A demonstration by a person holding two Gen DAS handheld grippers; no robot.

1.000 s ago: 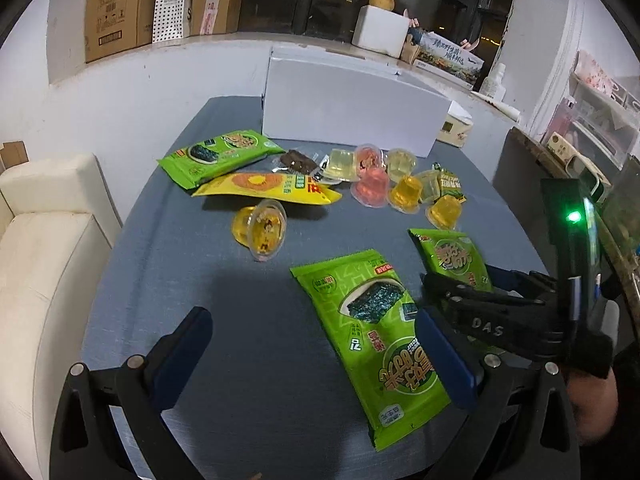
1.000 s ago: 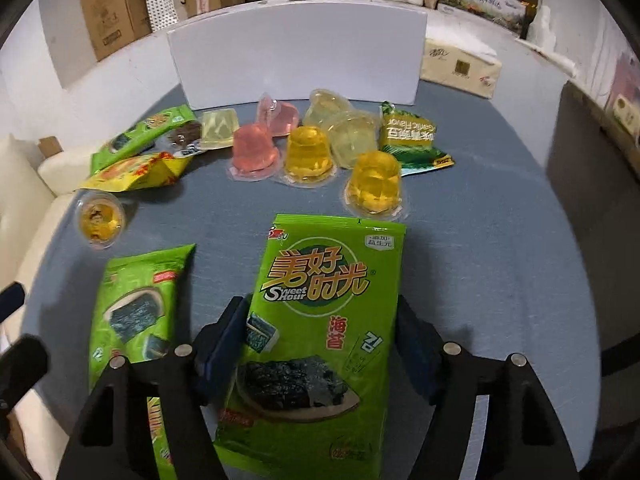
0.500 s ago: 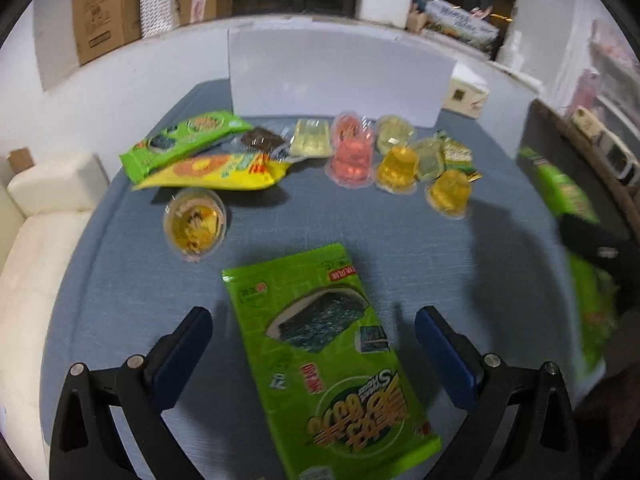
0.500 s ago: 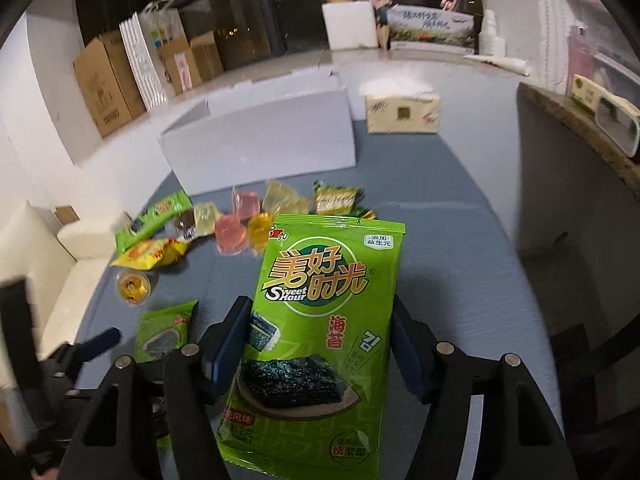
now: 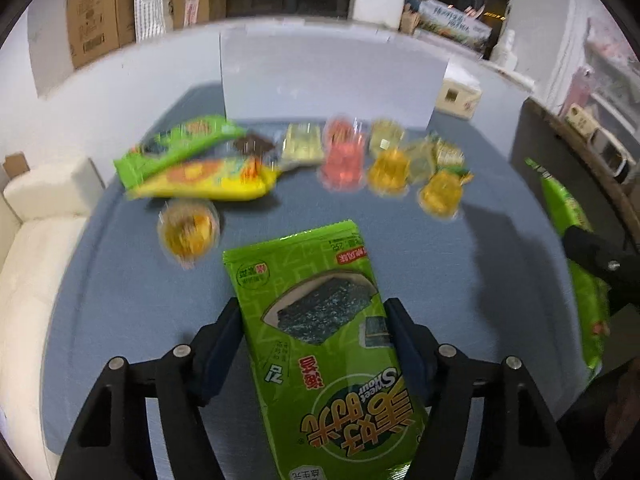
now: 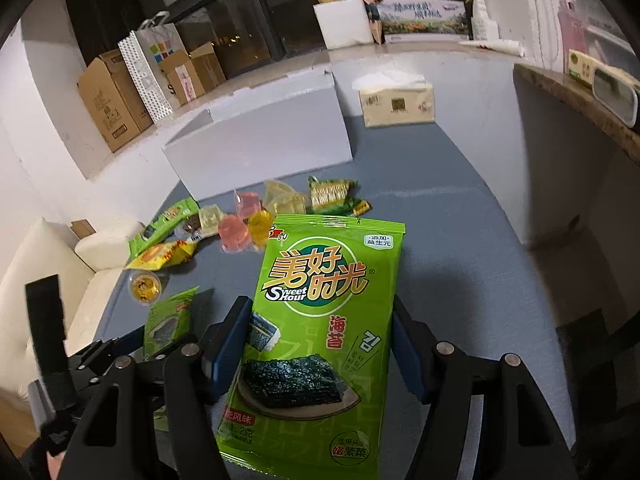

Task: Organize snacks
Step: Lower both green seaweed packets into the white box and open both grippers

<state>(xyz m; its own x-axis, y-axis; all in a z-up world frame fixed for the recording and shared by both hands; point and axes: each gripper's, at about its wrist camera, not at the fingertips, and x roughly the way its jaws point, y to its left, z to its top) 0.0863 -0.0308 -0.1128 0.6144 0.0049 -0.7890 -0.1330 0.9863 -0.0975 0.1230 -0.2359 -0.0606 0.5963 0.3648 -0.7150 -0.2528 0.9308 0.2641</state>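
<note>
My left gripper [image 5: 316, 340] is shut on a green seaweed snack packet [image 5: 320, 320] that lies on the blue table [image 5: 120, 280]. My right gripper [image 6: 320, 344] is shut on a second green seaweed packet [image 6: 320, 320] and holds it high above the table; this packet also shows at the right edge of the left wrist view [image 5: 576, 240]. The left gripper with its packet [image 6: 168, 320] shows at lower left in the right wrist view.
A white open box [image 6: 260, 140] stands at the table's far end. In front of it lie several jelly cups [image 5: 384, 168], a yellow packet [image 5: 200, 180], a long green packet [image 5: 176, 148] and a fruit cup [image 5: 188, 232]. A tissue box [image 6: 396, 104] stands at the far right. A white sofa [image 5: 32, 240] is on the left.
My left gripper has closed its fingers onto the seaweed packet on the table. My right gripper has lifted its packet higher above the table.
</note>
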